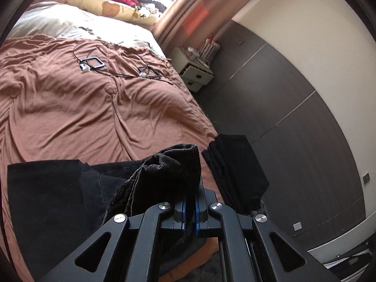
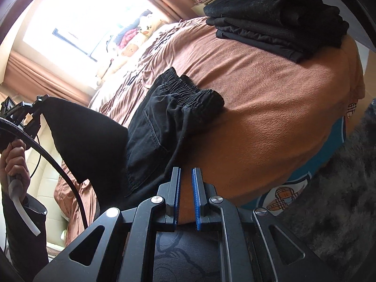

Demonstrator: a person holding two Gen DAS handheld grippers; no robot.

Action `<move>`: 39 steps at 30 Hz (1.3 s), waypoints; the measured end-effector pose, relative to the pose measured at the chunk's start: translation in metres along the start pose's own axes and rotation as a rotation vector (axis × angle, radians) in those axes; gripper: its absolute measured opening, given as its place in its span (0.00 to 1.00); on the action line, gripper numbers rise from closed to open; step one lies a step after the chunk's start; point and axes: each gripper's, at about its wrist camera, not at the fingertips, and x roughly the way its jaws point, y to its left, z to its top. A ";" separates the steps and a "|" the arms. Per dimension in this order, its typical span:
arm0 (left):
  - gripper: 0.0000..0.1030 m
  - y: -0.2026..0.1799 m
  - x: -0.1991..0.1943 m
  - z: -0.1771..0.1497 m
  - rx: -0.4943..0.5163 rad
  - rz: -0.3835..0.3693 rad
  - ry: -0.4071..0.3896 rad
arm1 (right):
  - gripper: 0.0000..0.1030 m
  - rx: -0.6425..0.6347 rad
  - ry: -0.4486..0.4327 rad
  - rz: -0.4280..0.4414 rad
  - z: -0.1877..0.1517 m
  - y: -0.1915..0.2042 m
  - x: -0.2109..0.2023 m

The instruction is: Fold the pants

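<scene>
Brown bedspread [image 1: 77, 108] fills the room ahead of both grippers. Left gripper [image 1: 190, 202] is clamped on the pants [image 2: 164, 127] hem — lifting it to fold over — while right gripper [image 2: 186, 195] stands nearly closed, holding nothing, beside the waistband.

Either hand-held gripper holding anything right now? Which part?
Left hand-held gripper pinches the black pants at a bunched leg end. Right hand-held gripper holds nothing.
</scene>
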 end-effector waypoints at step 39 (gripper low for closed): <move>0.53 0.119 -0.058 -0.120 -0.088 0.163 0.039 | 0.12 -0.491 0.080 -0.092 -0.005 0.104 0.024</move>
